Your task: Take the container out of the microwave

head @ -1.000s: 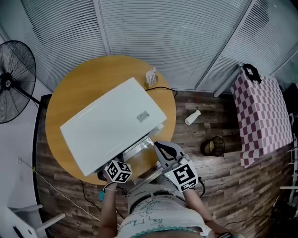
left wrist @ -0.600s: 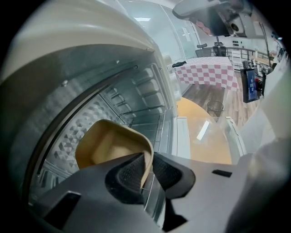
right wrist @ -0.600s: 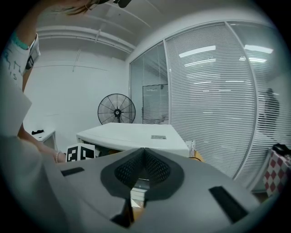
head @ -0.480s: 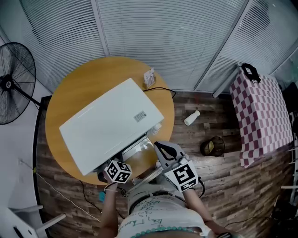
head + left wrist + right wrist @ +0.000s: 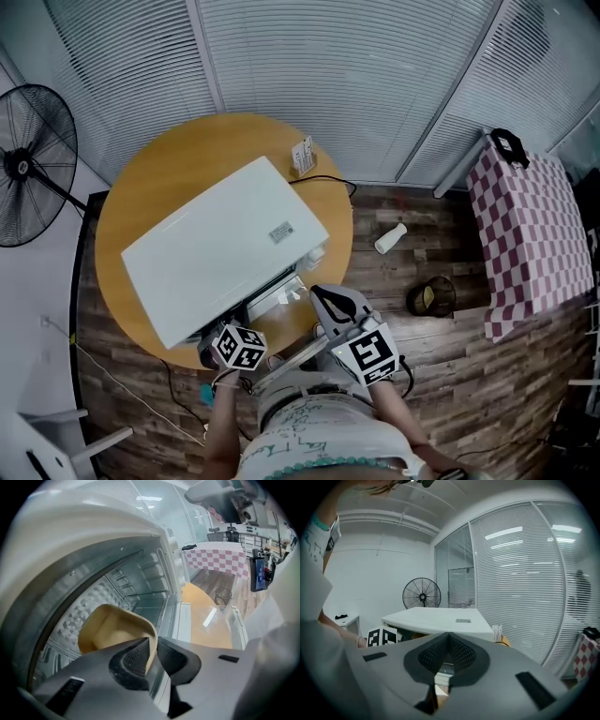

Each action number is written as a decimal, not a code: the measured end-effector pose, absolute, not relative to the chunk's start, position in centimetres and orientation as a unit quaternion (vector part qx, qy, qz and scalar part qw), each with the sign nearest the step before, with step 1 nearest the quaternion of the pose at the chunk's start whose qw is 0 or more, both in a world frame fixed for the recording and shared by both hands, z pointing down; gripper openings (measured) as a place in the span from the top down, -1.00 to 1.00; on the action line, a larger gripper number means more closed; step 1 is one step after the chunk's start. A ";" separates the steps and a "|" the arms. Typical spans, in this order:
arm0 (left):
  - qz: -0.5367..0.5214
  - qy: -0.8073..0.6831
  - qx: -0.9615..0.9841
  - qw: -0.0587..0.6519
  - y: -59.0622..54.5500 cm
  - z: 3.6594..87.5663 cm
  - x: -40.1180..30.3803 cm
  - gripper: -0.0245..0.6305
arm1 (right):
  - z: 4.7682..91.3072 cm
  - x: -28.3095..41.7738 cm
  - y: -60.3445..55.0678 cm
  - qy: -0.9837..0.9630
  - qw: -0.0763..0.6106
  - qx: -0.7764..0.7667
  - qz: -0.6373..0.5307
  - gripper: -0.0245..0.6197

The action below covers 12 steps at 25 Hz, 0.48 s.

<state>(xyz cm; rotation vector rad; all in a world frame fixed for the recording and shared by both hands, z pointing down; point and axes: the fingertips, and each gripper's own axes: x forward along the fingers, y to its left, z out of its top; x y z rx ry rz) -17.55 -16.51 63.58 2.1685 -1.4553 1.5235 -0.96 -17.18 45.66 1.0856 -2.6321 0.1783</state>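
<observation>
— Entry one: the container?

— One tan container (image 5: 110,630) with rounded corners. It's inside the microwave (image 5: 225,253), in the cavity just behind the open front. My left gripper (image 5: 152,642) has it by the near rim, one pad inside the wall and one outside, both pressing on it. Those jaws have just been closing onto that rim.

— Entry two: the other gripper?

— My right gripper (image 5: 449,637) is level in front of the microwave, beside the left one. Its pads meet at the tips with nothing between them.

— Entry three: surroundings?

— The white microwave stands on a round wooden table (image 5: 159,178). A black standing fan (image 5: 33,159) is off to the left and a checkered cloth (image 5: 525,234) is at the right. A white bottle (image 5: 389,237) lies on the plank floor, with a dark basket (image 5: 427,298) near it.
</observation>
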 end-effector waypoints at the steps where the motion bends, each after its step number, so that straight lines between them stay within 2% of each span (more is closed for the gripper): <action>1: 0.504 -0.481 0.715 0.059 -16.4 63.6 -17.5 0.76 | 45.7 -0.9 -17.2 -0.914 0.144 0.375 0.063 0.95; 12: 0.495 -0.494 0.711 0.079 -14.6 63.5 -16.7 0.77 | 45.7 -1.0 -16.9 -0.921 0.139 0.359 0.061 0.95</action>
